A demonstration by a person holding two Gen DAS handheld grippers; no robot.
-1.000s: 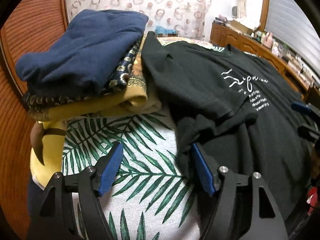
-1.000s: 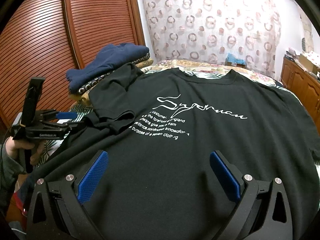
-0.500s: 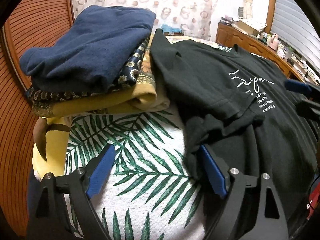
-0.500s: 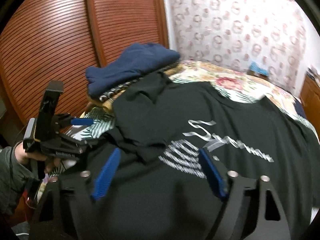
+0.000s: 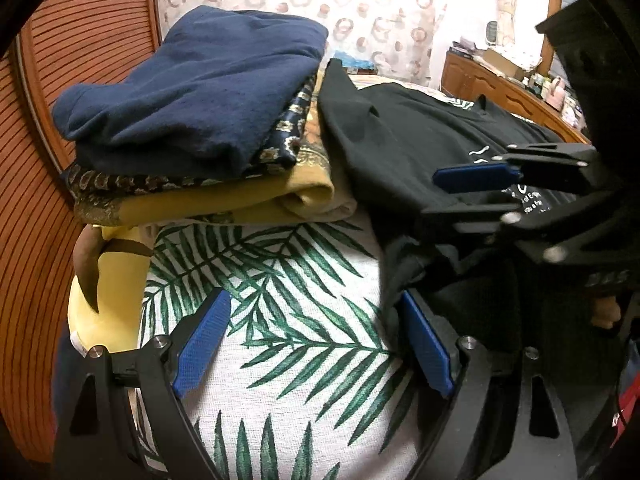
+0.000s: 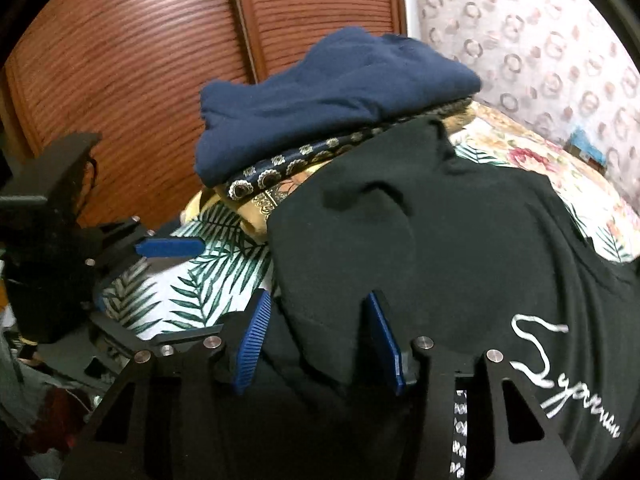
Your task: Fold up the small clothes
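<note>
A black T-shirt (image 6: 460, 248) lies spread on the bed (image 5: 280, 300), just beside a stack of folded clothes (image 5: 192, 128). The left hand-held gripper (image 5: 316, 340) hangs wide over bare leaf-print sheet at the shirt's edge. The right hand-held gripper (image 6: 318, 340) is closing around a bunched fold of the shirt's sleeve.

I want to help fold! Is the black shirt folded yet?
Mostly spread. The black shirt lies across the bed, print showing; only its near sleeve is bunched.
</note>
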